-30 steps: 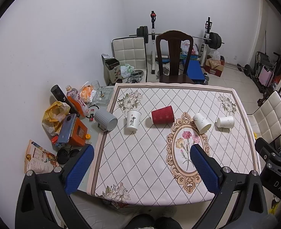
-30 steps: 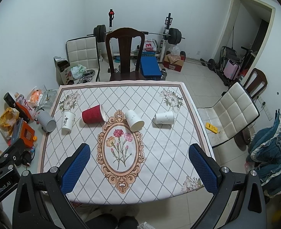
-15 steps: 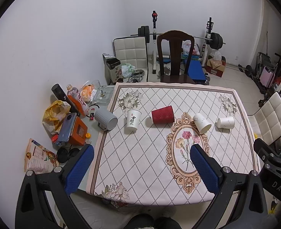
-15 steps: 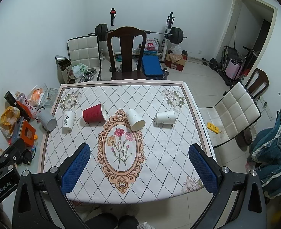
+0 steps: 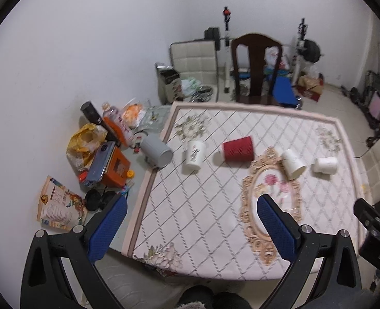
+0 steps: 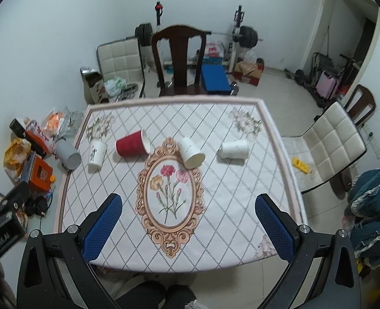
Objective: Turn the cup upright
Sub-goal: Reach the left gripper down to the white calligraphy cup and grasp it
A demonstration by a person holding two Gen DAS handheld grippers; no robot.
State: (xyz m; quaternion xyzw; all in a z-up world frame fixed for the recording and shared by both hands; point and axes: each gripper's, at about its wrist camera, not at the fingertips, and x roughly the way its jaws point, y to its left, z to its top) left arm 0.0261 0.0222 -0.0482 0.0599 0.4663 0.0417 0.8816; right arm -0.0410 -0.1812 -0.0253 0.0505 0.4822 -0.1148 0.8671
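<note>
Several cups lie in a row across the far half of the table (image 6: pixel 215 231): a grey cup (image 6: pixel 68 153) on its side at the left edge, a white cup with black writing (image 6: pixel 97 155), a red ribbed cup (image 6: pixel 132 143) on its side, a white cup (image 6: pixel 191 152) on its side, and another white cup (image 6: pixel 235 149) on its side. They show in the left wrist view too, with the red cup (image 5: pixel 238 148) near the middle. My left gripper (image 5: pixel 190 229) and right gripper (image 6: pixel 187 228) are both open and empty, high above the table's near edge.
A dark wooden chair (image 6: pixel 179 59) stands at the table's far side and a white padded chair (image 6: pixel 326 144) at its right. Bags, boxes and bottles (image 5: pixel 99 144) clutter the floor on the left. Weights and a bench (image 6: pixel 213 77) stand at the back wall.
Both grippers have drifted slightly; the table and cups sit a little lower and to the right in the views. No cup has moved.
</note>
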